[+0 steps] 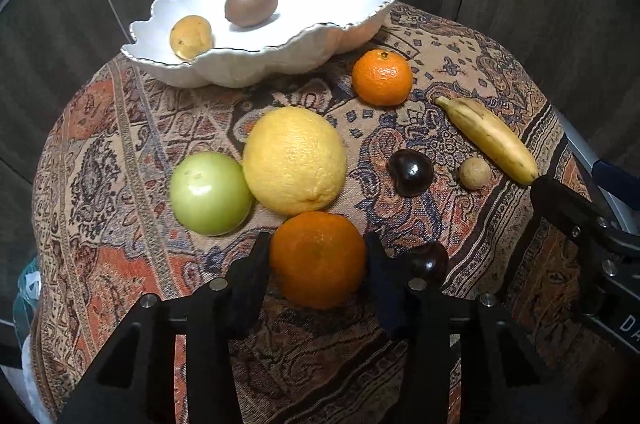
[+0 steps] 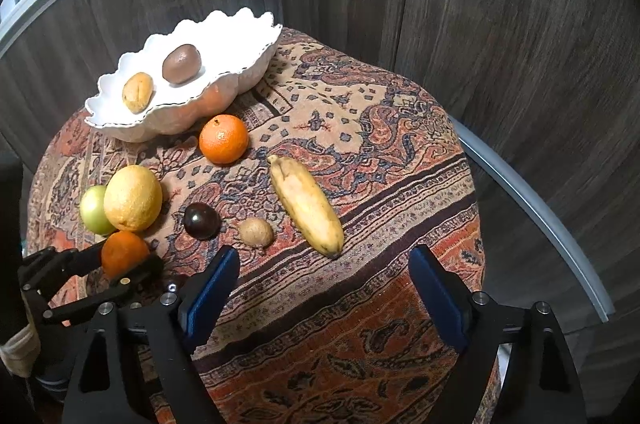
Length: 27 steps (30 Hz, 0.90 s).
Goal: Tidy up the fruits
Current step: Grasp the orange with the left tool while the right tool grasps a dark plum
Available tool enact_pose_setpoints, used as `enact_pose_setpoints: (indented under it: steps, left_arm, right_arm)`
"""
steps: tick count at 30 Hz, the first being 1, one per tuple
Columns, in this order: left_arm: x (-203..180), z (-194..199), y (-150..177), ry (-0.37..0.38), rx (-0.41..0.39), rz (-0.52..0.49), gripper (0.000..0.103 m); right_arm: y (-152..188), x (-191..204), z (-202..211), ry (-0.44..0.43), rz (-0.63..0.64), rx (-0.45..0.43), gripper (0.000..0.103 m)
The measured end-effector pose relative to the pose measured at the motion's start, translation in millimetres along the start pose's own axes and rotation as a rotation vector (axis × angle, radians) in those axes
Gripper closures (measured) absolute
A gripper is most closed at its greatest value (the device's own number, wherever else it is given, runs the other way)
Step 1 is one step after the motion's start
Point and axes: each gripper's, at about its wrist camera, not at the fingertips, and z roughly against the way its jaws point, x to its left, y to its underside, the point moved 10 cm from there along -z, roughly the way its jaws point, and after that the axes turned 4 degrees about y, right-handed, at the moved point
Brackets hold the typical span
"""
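A white scalloped bowl (image 1: 360, 23) at the back of the table holds a brown kiwi (image 1: 251, 3) and a small yellow fruit (image 1: 191, 37). My left gripper (image 1: 318, 256) is shut on an orange mandarin (image 1: 318, 260) at the table's near side; it also shows in the right wrist view (image 2: 124, 256). Beyond it lie a large yellow citrus (image 1: 295, 159) and a green apple (image 1: 210, 193). My right gripper (image 2: 324, 268) is open and empty, just short of the banana (image 2: 306, 205).
On the patterned cloth (image 1: 480, 244) lie another mandarin (image 1: 382, 76), a dark plum (image 1: 411, 172), a second dark plum (image 1: 428, 262) beside my left finger, and a small tan round fruit (image 1: 475, 173). Dark wooden panels (image 2: 500, 23) stand behind the table.
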Motion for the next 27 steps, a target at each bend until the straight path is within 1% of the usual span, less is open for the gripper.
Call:
enact_pose_setpoints:
  steps: [4,6,8,16,18,19,20,23,24,27]
  left_arm:
    - [9,12,5,-0.004,-0.003,0.013,0.059]
    - [15,18,7,-0.004,-0.008,0.018,0.059]
    - [24,24,11,-0.012,-0.016,0.025,0.059]
    - [62,35,28,-0.047,-0.015,0.072,0.059]
    - [71,37,33,-0.052,-0.017,0.090,0.059]
    - [77,37,34,-0.058,-0.018,0.100,0.059]
    - [81,37,35,-0.065,-0.020,0.107,0.059]
    - [90,37,36,-0.066,-0.025,0.130,0.059]
    - [92,38,36,-0.067,-0.027,0.133,0.059]
    - [94,38,36,-0.066,-0.032,0.141,0.059]
  right_arm:
    - [-1,9,6,-0.019,0.011,-0.003,0.017]
    - [-1,16,7,-0.034,0.020,-0.003,0.019]
    - [1,28,8,-0.057,0.039,0.006,0.022]
    - [12,70,5,-0.091,0.126,0.029,0.023]
    - [15,78,3,-0.091,0.147,0.035,0.027]
    - [18,83,0,-0.089,0.162,0.047,0.033]
    - [20,87,-3,-0.088,0.170,0.059,0.038]
    - [29,94,-13,-0.093,0.176,0.094,0.045]
    - [31,96,-16,-0.098,0.177,0.104,0.046]
    - [34,100,-20,-0.103,0.177,0.115,0.052]
